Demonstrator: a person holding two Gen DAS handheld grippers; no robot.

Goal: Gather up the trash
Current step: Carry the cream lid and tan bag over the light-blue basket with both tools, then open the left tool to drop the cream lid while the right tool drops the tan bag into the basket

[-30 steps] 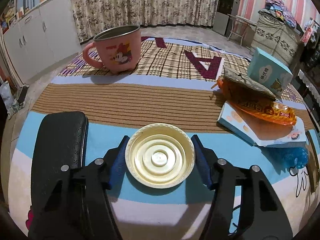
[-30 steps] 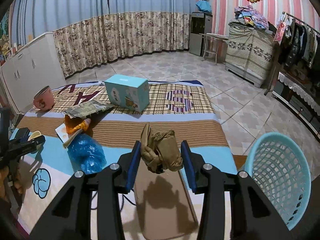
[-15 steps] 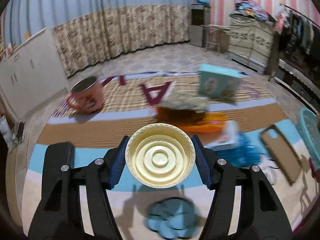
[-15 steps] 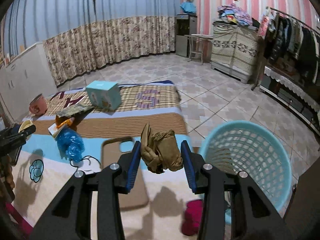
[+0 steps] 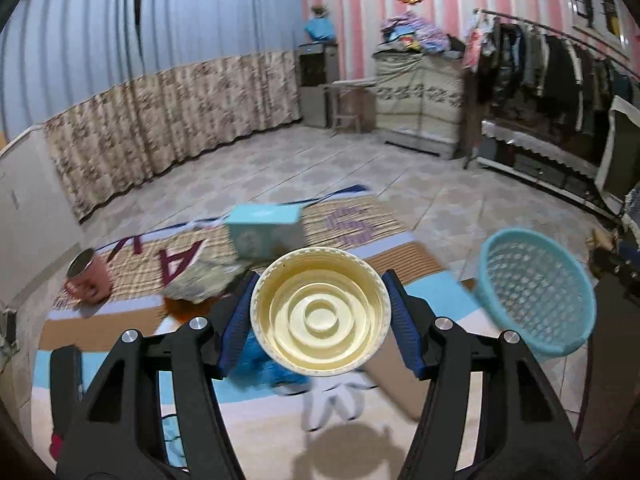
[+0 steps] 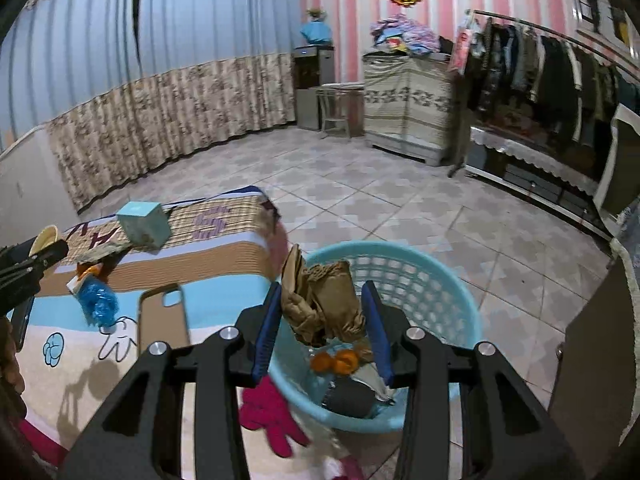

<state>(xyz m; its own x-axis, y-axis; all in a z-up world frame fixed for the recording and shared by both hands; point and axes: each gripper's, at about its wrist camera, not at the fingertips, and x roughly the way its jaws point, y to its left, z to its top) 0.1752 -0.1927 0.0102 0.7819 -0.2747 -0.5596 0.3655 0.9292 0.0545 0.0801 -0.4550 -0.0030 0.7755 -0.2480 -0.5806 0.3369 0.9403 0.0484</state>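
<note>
My left gripper (image 5: 319, 318) is shut on a cream round plastic lid (image 5: 320, 314) and holds it in the air above the mat. My right gripper (image 6: 323, 318) is shut on a crumpled brown paper wad (image 6: 324, 300) and holds it over the light blue basket (image 6: 448, 280), which has orange peel (image 6: 335, 361) and dark scraps inside. The basket also shows in the left wrist view (image 5: 536, 292), to the right. A blue plastic bag (image 6: 96, 300), an orange wrapper (image 6: 89, 270) and a grey wrapper (image 5: 200, 280) lie on the mat.
A teal box (image 5: 264, 232), a pink mug (image 5: 86, 276) and a brown phone case (image 6: 163, 316) sit on the patterned mat (image 6: 224, 256). A black phone (image 5: 66, 376) lies at its left. A clothes rack (image 6: 540, 80) and cabinets line the far walls.
My left gripper has lifted the lid off the mat and swung right towards the basket. My right gripper has carried the paper wad right, from over the mat to over the basket.
</note>
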